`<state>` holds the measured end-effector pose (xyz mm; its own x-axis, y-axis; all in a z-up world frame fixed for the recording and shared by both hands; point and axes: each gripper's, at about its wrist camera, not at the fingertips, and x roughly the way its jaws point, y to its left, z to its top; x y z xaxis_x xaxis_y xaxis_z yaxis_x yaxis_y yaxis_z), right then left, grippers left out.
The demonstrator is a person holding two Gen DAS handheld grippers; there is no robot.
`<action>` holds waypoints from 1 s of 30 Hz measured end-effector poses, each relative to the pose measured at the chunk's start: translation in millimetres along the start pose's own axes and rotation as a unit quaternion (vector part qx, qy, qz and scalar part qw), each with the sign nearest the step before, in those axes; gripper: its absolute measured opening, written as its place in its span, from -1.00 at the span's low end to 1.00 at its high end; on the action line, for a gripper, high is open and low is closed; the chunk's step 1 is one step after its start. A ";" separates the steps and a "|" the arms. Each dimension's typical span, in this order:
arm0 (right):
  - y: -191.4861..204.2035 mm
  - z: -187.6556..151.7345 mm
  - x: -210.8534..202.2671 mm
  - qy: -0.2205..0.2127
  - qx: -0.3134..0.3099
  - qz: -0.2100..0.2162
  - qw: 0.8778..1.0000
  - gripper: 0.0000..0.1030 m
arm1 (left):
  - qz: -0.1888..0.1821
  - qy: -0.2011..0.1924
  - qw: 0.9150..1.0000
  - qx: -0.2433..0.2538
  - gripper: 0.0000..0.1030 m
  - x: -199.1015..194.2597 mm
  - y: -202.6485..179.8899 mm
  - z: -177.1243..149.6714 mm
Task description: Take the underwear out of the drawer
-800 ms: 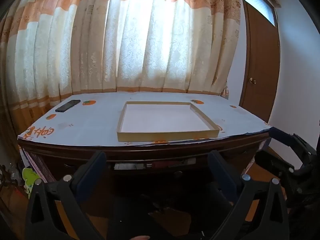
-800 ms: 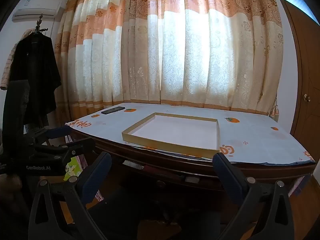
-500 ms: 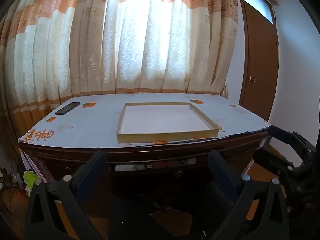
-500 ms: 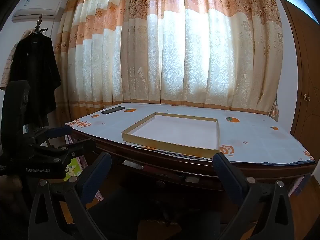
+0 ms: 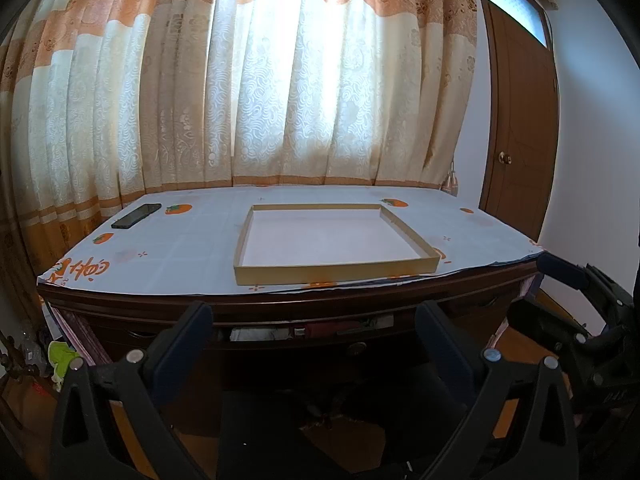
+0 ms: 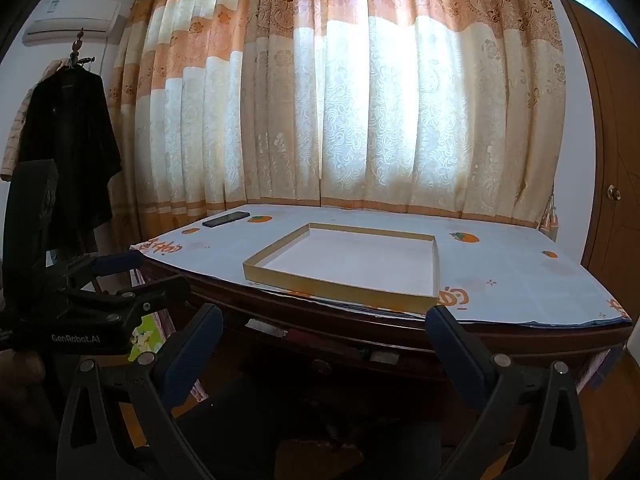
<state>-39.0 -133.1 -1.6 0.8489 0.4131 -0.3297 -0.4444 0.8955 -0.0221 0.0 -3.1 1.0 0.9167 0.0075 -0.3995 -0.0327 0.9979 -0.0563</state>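
We hold left gripper [image 5: 312,340] and right gripper [image 6: 324,344], jaws wide, empty. Drawer [image 5: 304,334] under table's [image 5: 180,256] front edge, barely ajar; underwear likely inside, unclear. Risk: jaws snag neighbouring cloth, or miss knob [image 5: 357,348].

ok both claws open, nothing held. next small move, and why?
Probably bring the left claw forward to the drawer knob and pull. The drawer is only a crack open, cloth showing in the gap, too narrow to reach through.
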 end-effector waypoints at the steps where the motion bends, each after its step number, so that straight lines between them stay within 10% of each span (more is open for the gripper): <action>1: -0.3 -1.1 0.4 0.000 0.000 0.000 1.000 0.99 | 0.000 0.000 1.000 0.000 1.00 0.1 -0.3 0.4; 30: -0.3 -1.7 0.9 0.002 0.001 0.000 1.000 0.99 | 0.002 -0.001 1.000 0.001 1.00 1.1 -2.0 -0.8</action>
<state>-38.6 -133.2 -3.5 0.8481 0.4118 -0.3335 -0.4431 0.8963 -0.0200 0.8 -5.1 -0.1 0.9174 0.0108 -0.3978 -0.0348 0.9980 -0.0533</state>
